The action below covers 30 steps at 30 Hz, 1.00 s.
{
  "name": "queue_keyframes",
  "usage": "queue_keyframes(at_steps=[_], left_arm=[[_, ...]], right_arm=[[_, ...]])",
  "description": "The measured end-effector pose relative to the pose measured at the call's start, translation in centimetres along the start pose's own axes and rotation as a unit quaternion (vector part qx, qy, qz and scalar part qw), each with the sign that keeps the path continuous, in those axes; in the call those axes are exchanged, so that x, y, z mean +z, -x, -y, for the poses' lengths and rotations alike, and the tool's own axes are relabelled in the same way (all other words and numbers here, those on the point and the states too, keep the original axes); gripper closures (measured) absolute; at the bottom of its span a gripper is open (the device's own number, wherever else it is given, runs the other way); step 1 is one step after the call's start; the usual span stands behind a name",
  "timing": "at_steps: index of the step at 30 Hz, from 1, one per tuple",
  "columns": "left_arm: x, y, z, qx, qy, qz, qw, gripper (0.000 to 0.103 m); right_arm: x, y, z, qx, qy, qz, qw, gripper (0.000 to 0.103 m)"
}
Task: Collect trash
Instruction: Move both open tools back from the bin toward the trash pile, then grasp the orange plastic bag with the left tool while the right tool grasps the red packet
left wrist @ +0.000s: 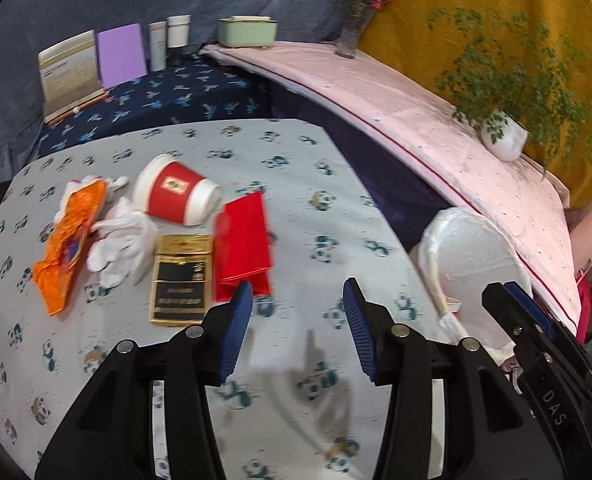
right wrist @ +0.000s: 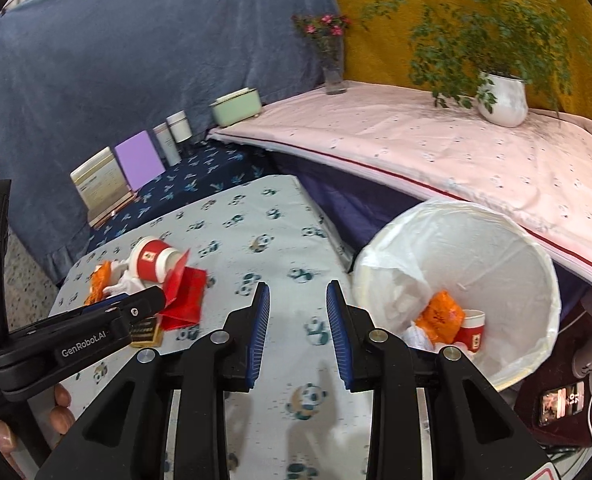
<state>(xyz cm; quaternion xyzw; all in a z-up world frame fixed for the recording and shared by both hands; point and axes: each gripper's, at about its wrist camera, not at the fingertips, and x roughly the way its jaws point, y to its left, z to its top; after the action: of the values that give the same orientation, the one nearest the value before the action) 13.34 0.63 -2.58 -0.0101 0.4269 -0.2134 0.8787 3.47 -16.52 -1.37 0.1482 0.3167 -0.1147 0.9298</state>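
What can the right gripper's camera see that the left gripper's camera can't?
Only the right wrist view looks down into the white trash bin: an orange wrapper and a small red cup already lie inside. It also shows a phone at the lower right.

Only the left wrist view shows the white gloves and the black-and-gold box clearly.

Both show the panda tablecloth, the tipped red cup, the red paper bag, the potted plant and the flower vase.
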Motion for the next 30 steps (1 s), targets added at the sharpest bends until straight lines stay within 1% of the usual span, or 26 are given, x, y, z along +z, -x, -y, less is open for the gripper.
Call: queue_keyframes(at_steps=[5, 9, 12, 20, 22, 24, 28, 30], left_arm=[[-0.5, 0.5, -4.1, 0.019, 0.032, 0.000, 0.9993, 0.058], [-1.0, 1.1, -6.9, 0.042, 0.045, 0.003, 0.9981, 0.058], [-1.4, 1.4, -8.6, 0.053, 0.055, 0.003, 0.9971, 0.056], [-2.4, 1.4, -12.8, 0.084, 0.077, -0.003, 0.9935, 0.055], [-2.6, 1.4, -13.6, 0.091, 0.080, -0.003, 0.9926, 0.053], [-2.7, 1.4, -14.2, 0.098, 0.083, -0.001, 0.9917, 0.048], [-2.8, 1.1, -15.4, 0.112, 0.087, 0.001, 0.9899, 0.043], [-2.8, 0.8, -16.0, 0.118, 0.089, 0.001, 0.9890, 0.038]], right_arm=[[-0.5, -0.9, -3.1, 0.017, 0.019, -0.011, 1.000, 0.074], [-0.9, -1.5, -5.0, 0.027, 0.032, -0.019, 0.999, 0.074], [-1.3, -2.0, -6.4, 0.033, 0.039, -0.027, 0.998, 0.074], [-2.4, -3.4, -9.1, 0.044, 0.055, -0.043, 0.997, 0.074], [-2.6, -3.9, -9.7, 0.046, 0.058, -0.048, 0.996, 0.074], [-2.7, -4.3, -10.0, 0.048, 0.060, -0.051, 0.996, 0.074], [-3.0, -5.3, -10.5, 0.050, 0.062, -0.058, 0.995, 0.074], [-3.1, -5.9, -10.7, 0.051, 0.061, -0.062, 0.995, 0.074]])
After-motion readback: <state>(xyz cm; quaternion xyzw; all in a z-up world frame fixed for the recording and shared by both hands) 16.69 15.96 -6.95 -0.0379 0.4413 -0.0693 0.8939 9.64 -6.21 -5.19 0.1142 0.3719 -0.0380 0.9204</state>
